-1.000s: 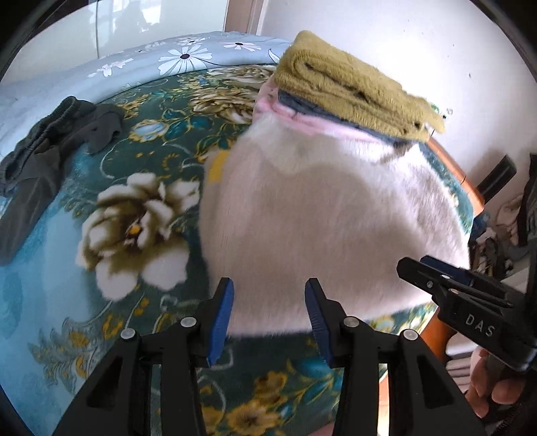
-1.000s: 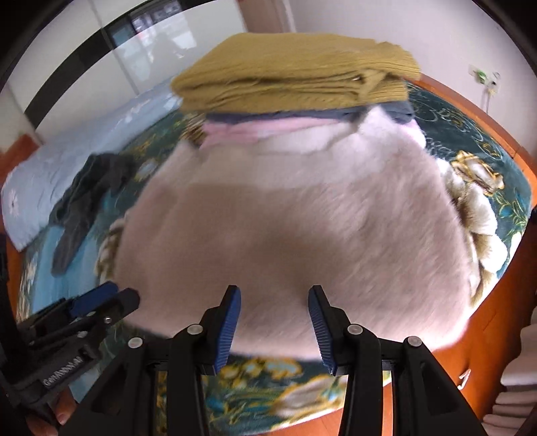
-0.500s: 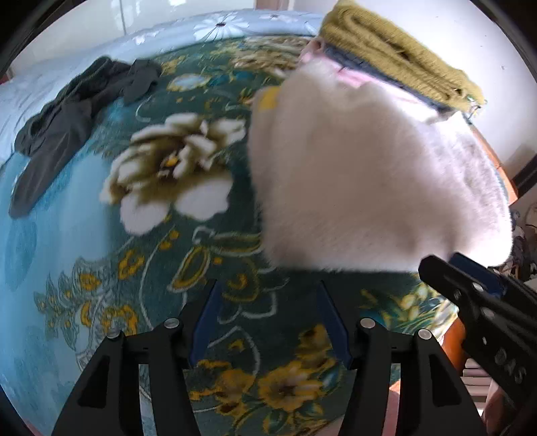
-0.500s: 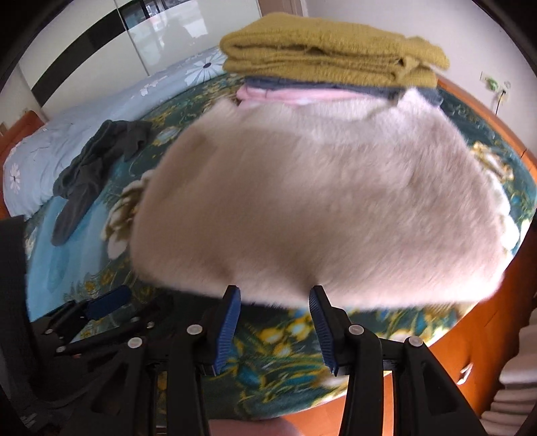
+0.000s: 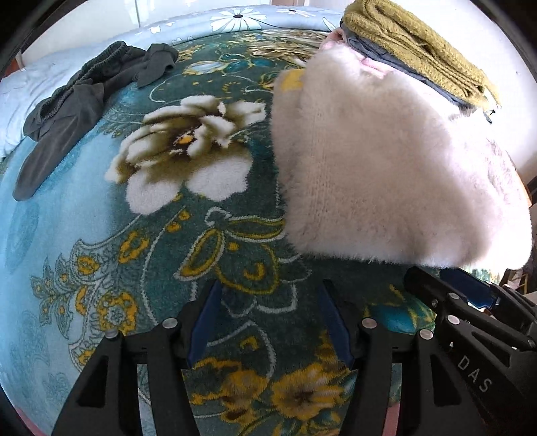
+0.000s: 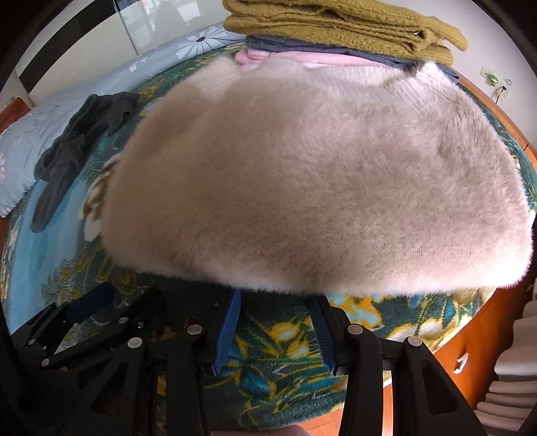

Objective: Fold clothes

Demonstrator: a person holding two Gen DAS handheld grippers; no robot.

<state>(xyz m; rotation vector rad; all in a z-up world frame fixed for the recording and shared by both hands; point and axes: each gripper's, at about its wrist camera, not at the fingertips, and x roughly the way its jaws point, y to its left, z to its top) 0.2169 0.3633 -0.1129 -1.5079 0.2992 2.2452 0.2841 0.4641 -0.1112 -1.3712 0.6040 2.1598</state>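
A folded fluffy cream sweater (image 5: 386,174) lies on the floral green blanket (image 5: 161,241), its far edge against a stack of folded clothes topped by an olive knit (image 5: 419,53). The sweater fills the right wrist view (image 6: 319,181), with the olive knit (image 6: 335,23) behind it. My left gripper (image 5: 268,318) is open and empty, just in front of and left of the sweater's near edge. My right gripper (image 6: 275,332) is open and empty at the sweater's near edge; it also shows in the left wrist view (image 5: 470,302).
A crumpled dark grey garment (image 5: 77,110) lies at the far left of the blanket, also in the right wrist view (image 6: 77,147). A pale blue flowered sheet (image 5: 235,20) lies beyond. The wooden bed edge (image 6: 470,335) and stacked white items (image 6: 513,369) are at the right.
Both grippers have drawn back from the sweater, which now lies released on the blanket. The left gripper has shifted left and its jaws stand wider.
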